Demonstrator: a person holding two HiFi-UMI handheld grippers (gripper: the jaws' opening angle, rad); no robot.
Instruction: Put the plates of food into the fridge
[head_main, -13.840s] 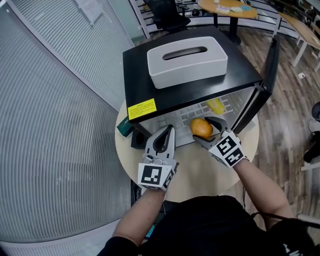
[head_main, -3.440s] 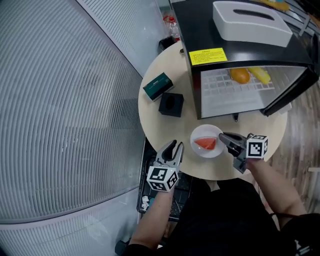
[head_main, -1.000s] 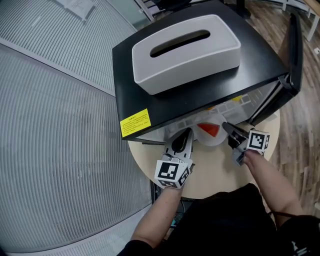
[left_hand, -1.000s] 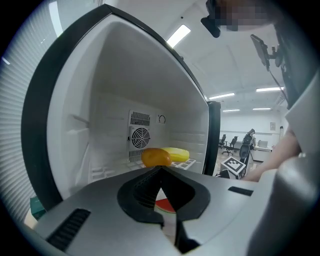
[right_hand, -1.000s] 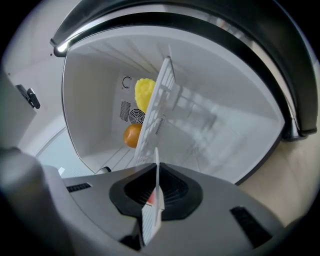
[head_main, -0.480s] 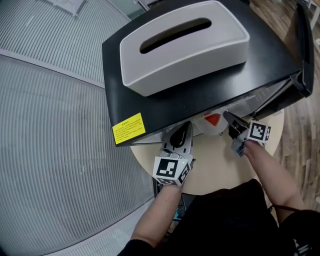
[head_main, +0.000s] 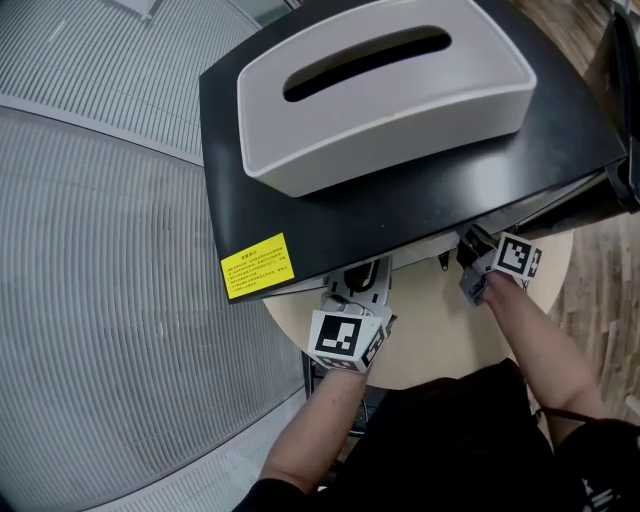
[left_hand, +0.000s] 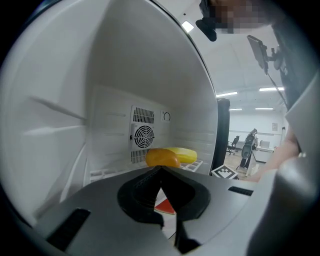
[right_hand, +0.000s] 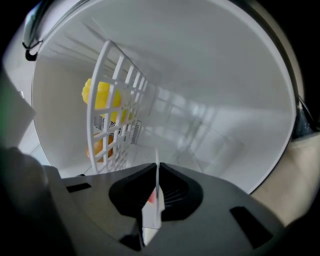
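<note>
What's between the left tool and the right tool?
A white plate with a red slice, gripped by left tool and right tool; both gripper views show it.

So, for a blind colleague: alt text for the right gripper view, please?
The right gripper is shut on the thin white rim of a plate, seen edge-on, inside a white fridge. Through a white wire shelf, yellow food and orange food are visible.

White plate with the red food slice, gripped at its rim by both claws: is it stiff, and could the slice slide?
Likely stiff: the thin white plate looks straight in the right claw. The red food slice seems loose; tilting might slide it.
</note>
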